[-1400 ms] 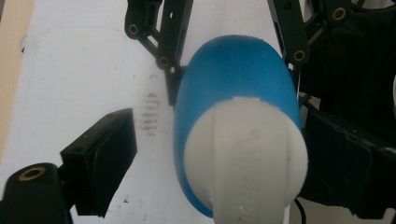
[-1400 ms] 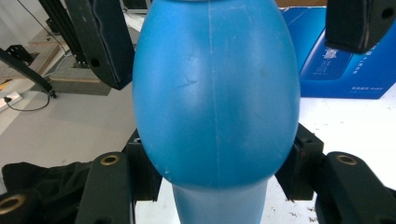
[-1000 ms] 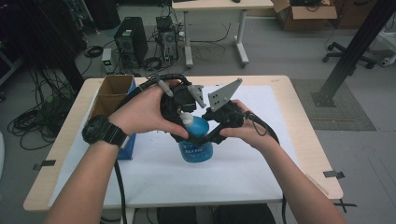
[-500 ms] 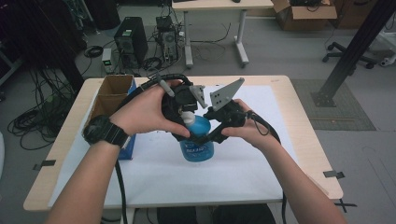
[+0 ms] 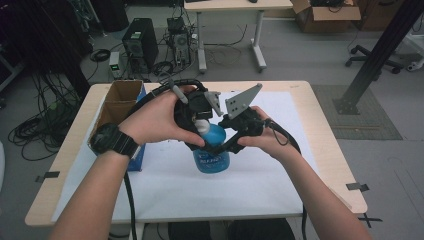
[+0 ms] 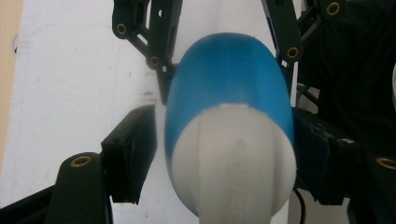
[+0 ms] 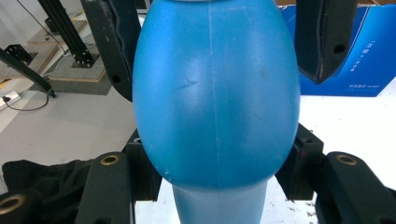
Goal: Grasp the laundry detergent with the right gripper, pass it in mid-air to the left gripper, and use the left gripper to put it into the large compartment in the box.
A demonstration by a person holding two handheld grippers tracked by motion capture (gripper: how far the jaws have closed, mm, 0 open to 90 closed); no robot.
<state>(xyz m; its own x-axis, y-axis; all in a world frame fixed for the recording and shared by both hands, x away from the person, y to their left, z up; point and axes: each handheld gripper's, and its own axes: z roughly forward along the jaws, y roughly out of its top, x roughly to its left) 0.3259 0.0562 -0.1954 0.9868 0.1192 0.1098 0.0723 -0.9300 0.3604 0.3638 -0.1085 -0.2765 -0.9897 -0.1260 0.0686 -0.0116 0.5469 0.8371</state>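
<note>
At table centre, blue bottle [image 5: 211,150] upright on white sheet [image 5: 260,175]. Left gripper [image 5: 199,131] clamped on white cap [image 6: 233,163] from above; right gripper [image 5: 226,145] clamped on body. Step judged: cap removal. Next move needs counter-twist, bottle held steady.

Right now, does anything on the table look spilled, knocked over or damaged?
Nothing spilled or tipped: the blue bottle stands upright on the white sheet, with both hand-held grippers closed around it. The one blemish is a small crease in the bottle's side, seen in the right gripper view.
</note>
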